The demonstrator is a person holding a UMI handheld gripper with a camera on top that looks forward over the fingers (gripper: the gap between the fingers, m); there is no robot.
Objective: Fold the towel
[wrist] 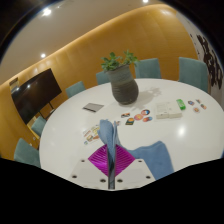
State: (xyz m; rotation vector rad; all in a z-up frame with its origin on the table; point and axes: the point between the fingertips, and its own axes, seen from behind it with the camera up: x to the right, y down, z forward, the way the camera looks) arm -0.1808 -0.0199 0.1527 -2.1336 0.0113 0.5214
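Observation:
A blue towel (pixel 153 157) lies on the white round table (pixel 70 135), bunched just to the right of my fingers. One strip of it (pixel 107 131) rises from between the pads and runs ahead of them. My gripper (pixel 110 160) is shut on the towel. The magenta pads (pixel 97 158) press together on a thin fold of the cloth, low over the table's near edge. The part of the towel under the fingers is hidden.
A plant in a grey pot (pixel 123 86) stands at the table's middle, beyond the fingers. A flat grey tablet (pixel 92 107) lies to its left. Small items (pixel 166 112) are scattered to its right. Teal chairs (pixel 148 67) ring the table. A dark screen (pixel 33 92) hangs on the wall.

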